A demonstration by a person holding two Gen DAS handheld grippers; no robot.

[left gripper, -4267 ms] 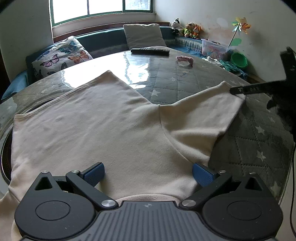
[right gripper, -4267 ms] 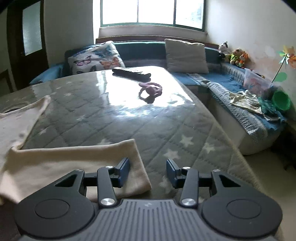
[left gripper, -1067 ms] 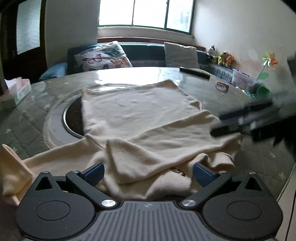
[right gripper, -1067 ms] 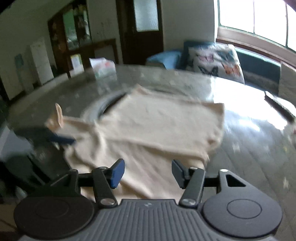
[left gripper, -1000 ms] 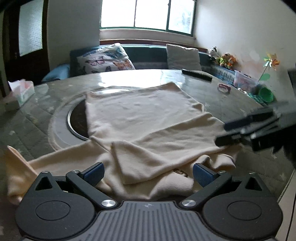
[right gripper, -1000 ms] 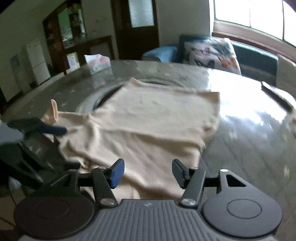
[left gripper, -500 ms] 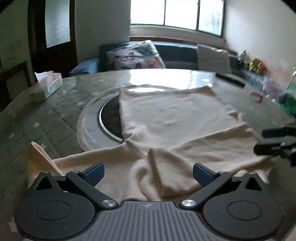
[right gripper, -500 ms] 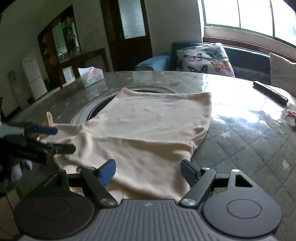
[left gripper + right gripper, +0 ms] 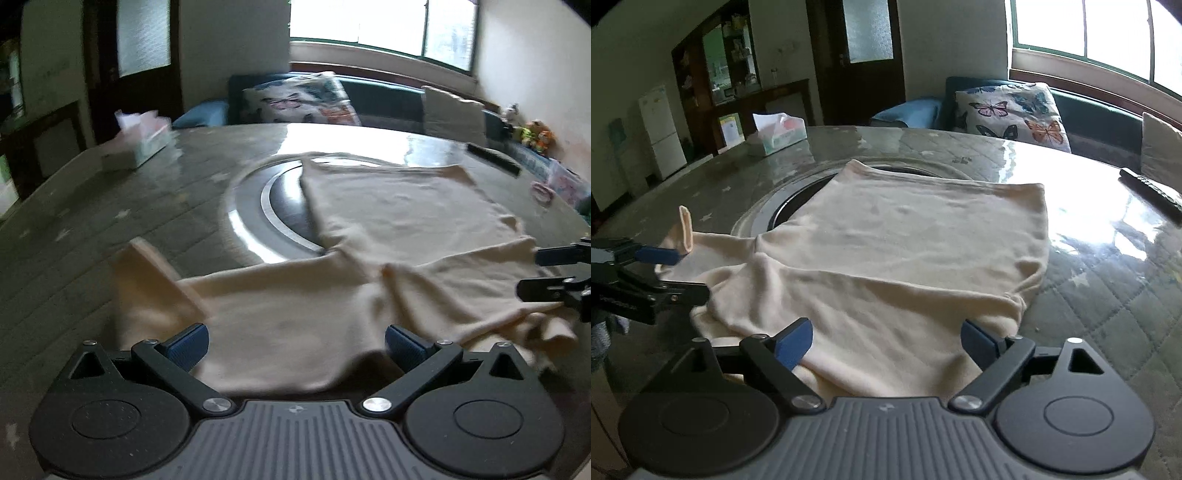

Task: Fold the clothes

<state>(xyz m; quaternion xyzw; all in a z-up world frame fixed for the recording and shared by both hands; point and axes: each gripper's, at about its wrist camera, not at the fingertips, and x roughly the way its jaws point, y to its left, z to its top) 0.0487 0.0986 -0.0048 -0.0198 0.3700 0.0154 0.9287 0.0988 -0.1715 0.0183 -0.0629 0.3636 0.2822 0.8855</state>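
Observation:
A cream long-sleeved top (image 9: 905,240) lies on the round table, and it also shows in the left wrist view (image 9: 388,229). One sleeve is folded across the chest. The other sleeve (image 9: 258,291) stretches out to the left, its cuff (image 9: 685,229) standing up. My left gripper (image 9: 295,341) is open over that sleeve near the table's front edge, and it shows in the right wrist view (image 9: 670,271) beside the cuff. My right gripper (image 9: 886,338) is open over the folded shoulder end, and it shows at the right edge of the left wrist view (image 9: 554,273).
The table has a quilted star cover under glass (image 9: 1108,288) and a metal ring (image 9: 251,206) at its centre, partly under the top. A tissue box (image 9: 777,134) stands at the far left, a remote (image 9: 1150,188) at the far right. A sofa with cushions (image 9: 1012,107) lies behind.
My left gripper has swung left along the table edge to the outstretched sleeve. My right gripper has opened wider and come closer to the top. The top has not moved.

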